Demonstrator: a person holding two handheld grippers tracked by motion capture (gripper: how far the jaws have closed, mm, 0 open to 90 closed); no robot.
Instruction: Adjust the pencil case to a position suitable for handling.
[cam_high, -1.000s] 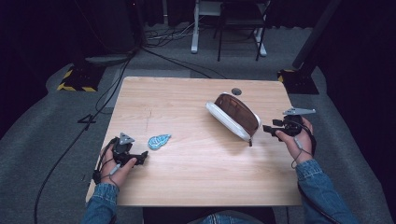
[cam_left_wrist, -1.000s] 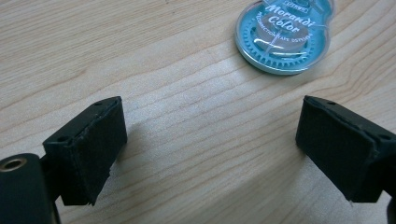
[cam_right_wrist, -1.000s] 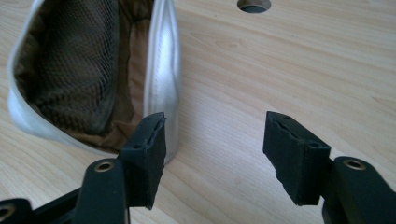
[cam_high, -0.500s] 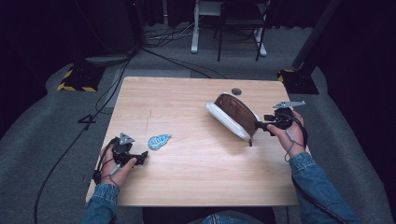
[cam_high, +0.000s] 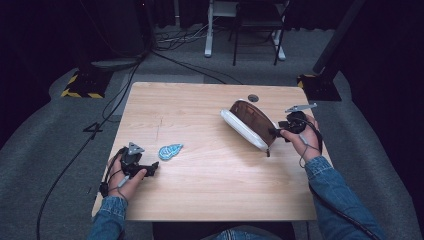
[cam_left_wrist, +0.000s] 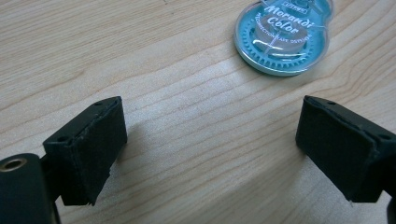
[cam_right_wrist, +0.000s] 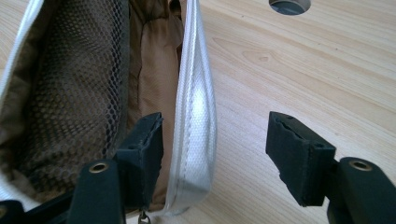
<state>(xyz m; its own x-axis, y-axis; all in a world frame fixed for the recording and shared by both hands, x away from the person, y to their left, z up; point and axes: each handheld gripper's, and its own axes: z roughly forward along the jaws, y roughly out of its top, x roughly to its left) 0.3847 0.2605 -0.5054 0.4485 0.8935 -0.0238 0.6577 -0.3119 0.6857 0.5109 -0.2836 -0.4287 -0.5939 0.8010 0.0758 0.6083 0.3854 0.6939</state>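
Observation:
A white pouch (cam_high: 245, 127) with a brown lining lies unzipped at the table's right. Its white zipper edge (cam_right_wrist: 195, 112) passes between the jaws of my right gripper (cam_right_wrist: 215, 144), which is open; one jaw is inside the pouch by the brown mesh pocket (cam_right_wrist: 70, 88), the other outside over the wood. In the high view that right gripper (cam_high: 278, 132) sits at the pouch's near end. A round teal correction-tape dispenser (cam_left_wrist: 284, 33) lies just beyond my left gripper (cam_left_wrist: 212, 149), open and empty over bare wood. The dispenser (cam_high: 170, 151) lies right of the left gripper (cam_high: 150, 169).
The wooden table (cam_high: 200, 110) has a round cable hole (cam_high: 253, 98) behind the pouch. A chair and desk legs (cam_high: 250, 30) stand on the floor beyond the far edge, with cables (cam_high: 125, 85) trailing at the left.
My right gripper has moved left and forward to the pouch, and its jaws now straddle the pouch's zipper edge. The left gripper and the dispenser have stayed put.

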